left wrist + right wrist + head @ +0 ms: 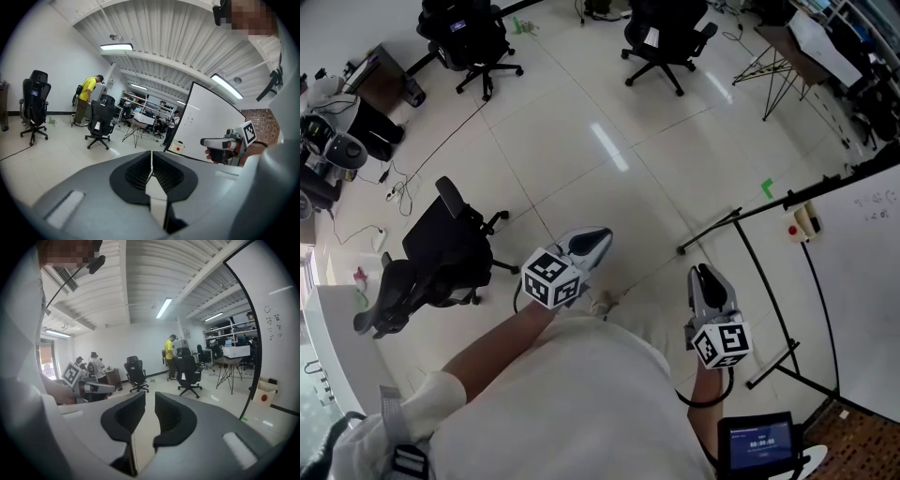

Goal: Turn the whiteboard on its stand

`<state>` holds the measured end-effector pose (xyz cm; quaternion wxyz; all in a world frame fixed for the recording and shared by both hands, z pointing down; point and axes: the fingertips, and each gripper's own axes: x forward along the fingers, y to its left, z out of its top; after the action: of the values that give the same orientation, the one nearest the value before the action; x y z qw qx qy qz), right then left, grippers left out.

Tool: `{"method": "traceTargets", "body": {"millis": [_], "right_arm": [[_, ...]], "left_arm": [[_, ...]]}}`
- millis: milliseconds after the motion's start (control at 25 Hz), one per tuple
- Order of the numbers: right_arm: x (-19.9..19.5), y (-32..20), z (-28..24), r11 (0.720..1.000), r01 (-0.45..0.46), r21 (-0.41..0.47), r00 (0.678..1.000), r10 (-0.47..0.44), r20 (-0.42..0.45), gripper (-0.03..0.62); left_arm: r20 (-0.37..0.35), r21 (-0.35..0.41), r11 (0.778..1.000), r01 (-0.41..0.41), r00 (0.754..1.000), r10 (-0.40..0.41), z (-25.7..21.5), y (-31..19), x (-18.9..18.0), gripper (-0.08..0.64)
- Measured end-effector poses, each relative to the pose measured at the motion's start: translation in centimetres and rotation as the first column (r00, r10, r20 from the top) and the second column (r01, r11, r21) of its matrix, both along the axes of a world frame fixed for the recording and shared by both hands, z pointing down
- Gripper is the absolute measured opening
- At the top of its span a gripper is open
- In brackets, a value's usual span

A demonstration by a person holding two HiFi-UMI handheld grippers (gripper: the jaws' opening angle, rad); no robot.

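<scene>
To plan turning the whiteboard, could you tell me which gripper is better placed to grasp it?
Probably right: the right gripper sits nearer the whiteboard, jaws apart and empty; the left gripper is farther off, shut.

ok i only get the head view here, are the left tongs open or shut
observer: Shut. The left gripper has its tongs pressed together with nothing between them.
operator: and the right one
observer: The right gripper has its tongs a little apart and empty.
operator: anyone else in the room
observer: Yes, a person in a yellow shirt stands at the far end, behind the office chairs.
</scene>
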<state>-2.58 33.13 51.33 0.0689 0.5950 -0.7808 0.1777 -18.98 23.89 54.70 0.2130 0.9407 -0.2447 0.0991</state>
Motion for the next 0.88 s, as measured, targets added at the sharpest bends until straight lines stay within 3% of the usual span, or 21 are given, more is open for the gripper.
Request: {"method": "traceTargets", "body": {"millis": [360, 880], "right_arm": [[3.0, -2.1, 0.8, 0.999, 0.030, -0.013, 0.999, -0.030, 0.029, 0.061], [10.9, -4.5, -0.6, 0.996, 0.086, -0.018, 0.996, -0.086, 0.020, 0.061]], "left_arm": [[0.028, -0.010, 0.999, 0.031, 0.999, -0.031, 0.1, -1.9, 2.6, 0.025], [0.035, -0.009, 0.996, 0.092, 0.995, -0.092, -2.0, -2.9, 8.9, 0.025]]}}
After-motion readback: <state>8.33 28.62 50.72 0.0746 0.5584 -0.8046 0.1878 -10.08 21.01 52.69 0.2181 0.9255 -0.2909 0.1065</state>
